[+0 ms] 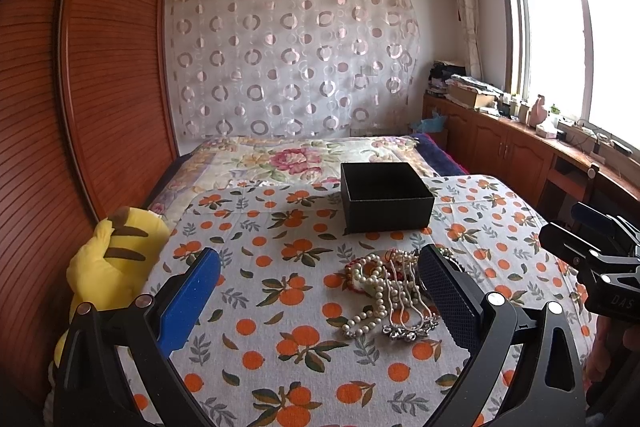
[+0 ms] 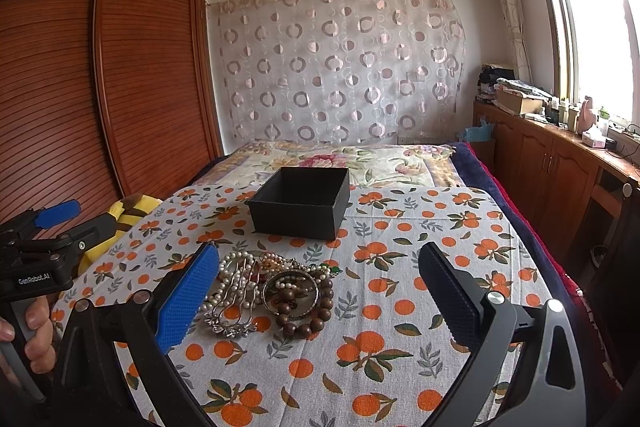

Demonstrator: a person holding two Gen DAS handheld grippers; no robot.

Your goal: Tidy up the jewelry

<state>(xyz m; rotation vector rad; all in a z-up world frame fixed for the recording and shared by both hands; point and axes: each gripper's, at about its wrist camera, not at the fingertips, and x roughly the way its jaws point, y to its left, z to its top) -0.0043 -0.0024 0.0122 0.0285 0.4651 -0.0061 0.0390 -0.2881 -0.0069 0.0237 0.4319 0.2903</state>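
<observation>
Jewelry pile [image 1: 390, 289] lies on the orange-print cloth [image 1: 280, 307], and we log it as a tangle: a pearl strand [image 1: 370, 301], a silver chain [image 1: 406, 311], and in the right wrist view a string of dark wooden beads [image 2: 310, 311] and a bangle [image 2: 296, 293]. Left gripper [image 1: 320, 295]: jaws spread wide, nothing between the pads. The pile sits inside that span, close against the dark right-side pad, well apart from the blue one. Right gripper [image 2: 320, 295]: jaws likewise wide apart and empty. Here the pile sits just beside the blue left-side pad, with bare cloth across to the dark pad. We cannot tell whether either pad touches the beads.

Black box [image 1: 386, 197], lid off, stands on the cloth beyond the fingertips of both grippers, past the pile and apart from it. We see nothing inside it from either view.

Yellow plush toy [image 1: 110, 259] lies outside the left gripper's blue pad, at the cloth edge. A hand [image 2: 36, 339] grips the left gripper's handle.
</observation>
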